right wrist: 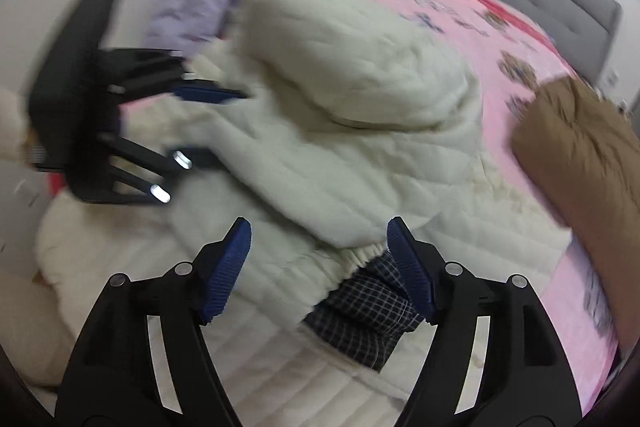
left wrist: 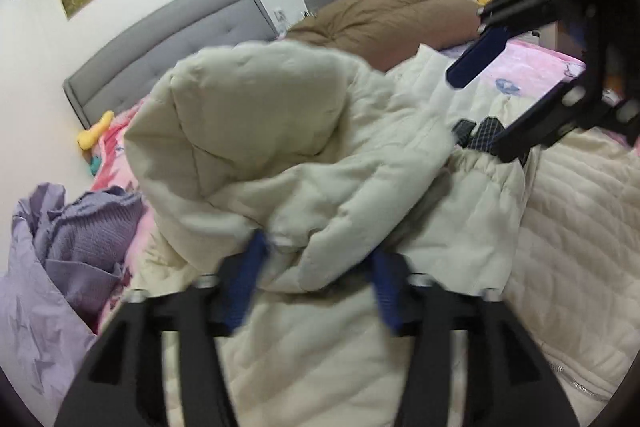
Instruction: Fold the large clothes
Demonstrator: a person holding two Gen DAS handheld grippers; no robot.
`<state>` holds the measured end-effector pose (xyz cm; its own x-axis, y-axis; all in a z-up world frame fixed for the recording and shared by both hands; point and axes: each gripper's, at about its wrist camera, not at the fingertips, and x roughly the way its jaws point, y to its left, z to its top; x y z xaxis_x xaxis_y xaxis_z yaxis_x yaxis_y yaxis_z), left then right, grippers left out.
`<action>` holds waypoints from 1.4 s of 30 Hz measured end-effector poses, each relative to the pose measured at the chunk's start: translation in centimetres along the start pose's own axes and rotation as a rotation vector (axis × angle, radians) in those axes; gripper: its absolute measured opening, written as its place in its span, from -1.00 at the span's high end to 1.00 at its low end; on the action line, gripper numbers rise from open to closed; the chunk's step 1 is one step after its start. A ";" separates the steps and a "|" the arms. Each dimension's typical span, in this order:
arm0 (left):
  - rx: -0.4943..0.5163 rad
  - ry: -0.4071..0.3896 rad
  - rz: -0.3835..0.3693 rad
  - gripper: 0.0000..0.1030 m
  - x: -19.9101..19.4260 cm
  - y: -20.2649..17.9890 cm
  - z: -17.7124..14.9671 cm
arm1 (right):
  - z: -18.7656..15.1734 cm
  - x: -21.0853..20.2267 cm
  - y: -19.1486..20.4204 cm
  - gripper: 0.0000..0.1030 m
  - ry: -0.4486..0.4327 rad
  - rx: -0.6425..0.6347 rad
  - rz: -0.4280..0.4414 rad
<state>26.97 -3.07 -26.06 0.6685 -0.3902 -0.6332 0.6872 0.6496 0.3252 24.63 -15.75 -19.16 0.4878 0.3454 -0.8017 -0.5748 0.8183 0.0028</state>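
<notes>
A large cream quilted jacket (left wrist: 280,155) lies bunched on a bed with a pink sheet (right wrist: 500,39). The left gripper (left wrist: 316,279) has its jaws apart around a fold of the jacket, not clamping it. The right gripper (right wrist: 320,267) is likewise released over the jacket's cuff and a dark checked lining (right wrist: 360,319).

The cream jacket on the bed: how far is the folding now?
Done: one part of the cream jacket is thrown over its body in a puffy heap. In hand: nothing; the left tool and right tool both stand open, pads off the cloth. Left: the heap is not flat, a checked lining sticks out, and the purple clothes lie unfolded.
</notes>
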 end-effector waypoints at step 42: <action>-0.911 0.045 -0.650 -0.87 -0.3 4.7 -0.5 | 11.0 -0.4 -0.9 0.89 -0.033 -0.524 -0.118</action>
<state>29.91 0.43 -24.69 0.2341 -0.8173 -0.5266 0.4251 0.5732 -0.7006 32.20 -11.61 -12.33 0.5845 0.2855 -0.7595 -0.7615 0.5161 -0.3920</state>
